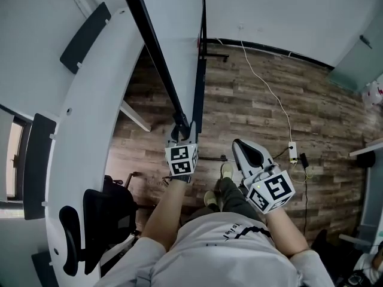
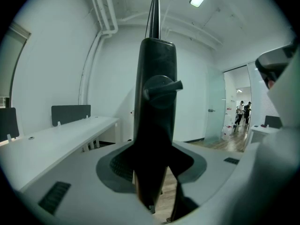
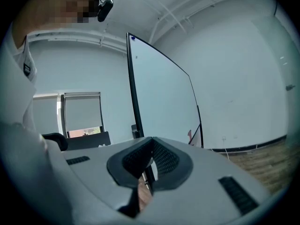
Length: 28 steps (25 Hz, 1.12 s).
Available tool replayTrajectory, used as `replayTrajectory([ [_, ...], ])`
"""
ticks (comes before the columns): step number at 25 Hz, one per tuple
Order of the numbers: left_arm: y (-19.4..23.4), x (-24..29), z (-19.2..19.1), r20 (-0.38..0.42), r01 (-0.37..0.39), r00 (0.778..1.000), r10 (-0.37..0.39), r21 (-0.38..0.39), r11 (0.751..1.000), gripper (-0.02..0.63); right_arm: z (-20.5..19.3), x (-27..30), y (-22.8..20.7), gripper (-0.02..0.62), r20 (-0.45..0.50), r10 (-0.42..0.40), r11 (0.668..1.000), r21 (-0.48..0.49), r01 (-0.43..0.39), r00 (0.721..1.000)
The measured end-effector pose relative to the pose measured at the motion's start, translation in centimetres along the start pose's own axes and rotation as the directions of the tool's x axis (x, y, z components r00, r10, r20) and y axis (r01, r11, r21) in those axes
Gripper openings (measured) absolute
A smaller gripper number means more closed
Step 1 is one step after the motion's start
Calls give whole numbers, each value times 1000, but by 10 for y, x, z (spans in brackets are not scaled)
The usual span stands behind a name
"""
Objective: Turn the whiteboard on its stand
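The whiteboard (image 1: 173, 17) stands in front of me, its white face framed in black (image 1: 157, 55). My left gripper (image 1: 181, 134) is shut on the lower end of that black frame. In the left gripper view the black frame piece (image 2: 157, 107) with a small knob (image 2: 162, 88) fills the gap between the pads of that gripper (image 2: 154, 172). My right gripper (image 1: 249, 154) hangs free to the right of the board with its jaws together and nothing in them. From the right gripper (image 3: 144, 168) view the board (image 3: 161, 97) stands upright some way ahead.
A long white desk (image 1: 90, 118) with dark dividers (image 1: 84, 37) curves along the left. A black office chair (image 1: 108, 220) stands beside my legs. A white cable (image 1: 269, 88) and a power strip (image 1: 293, 152) lie on the wood floor to the right.
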<state>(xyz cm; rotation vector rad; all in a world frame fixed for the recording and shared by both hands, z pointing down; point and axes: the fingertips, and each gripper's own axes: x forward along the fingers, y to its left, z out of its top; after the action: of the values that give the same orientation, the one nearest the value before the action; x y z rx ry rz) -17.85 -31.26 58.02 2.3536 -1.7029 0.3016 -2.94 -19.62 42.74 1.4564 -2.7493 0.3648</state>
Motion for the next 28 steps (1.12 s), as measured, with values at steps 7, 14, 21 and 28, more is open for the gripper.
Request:
replayTrajectory([
  [7, -19, -35, -9, 21, 5, 1000, -6, 9, 1000, 187, -12, -25, 2, 12, -12, -20, 1000, 11, 20, 1000],
  [14, -36, -68, -19, 11, 4, 1000, -4, 14, 1000, 187, -17, -32, 21, 12, -28, 48, 999, 8, -48, 998],
  [21, -49, -108, -32, 11, -32, 999, 32, 9, 999, 187, -23, -72, 32, 12, -37, 95, 995, -15, -96, 995],
  [28, -67, -148, -45, 21, -75, 997, 75, 1, 997, 187, -43, -145, 46, 12, -47, 149, 989, -9, -149, 988],
])
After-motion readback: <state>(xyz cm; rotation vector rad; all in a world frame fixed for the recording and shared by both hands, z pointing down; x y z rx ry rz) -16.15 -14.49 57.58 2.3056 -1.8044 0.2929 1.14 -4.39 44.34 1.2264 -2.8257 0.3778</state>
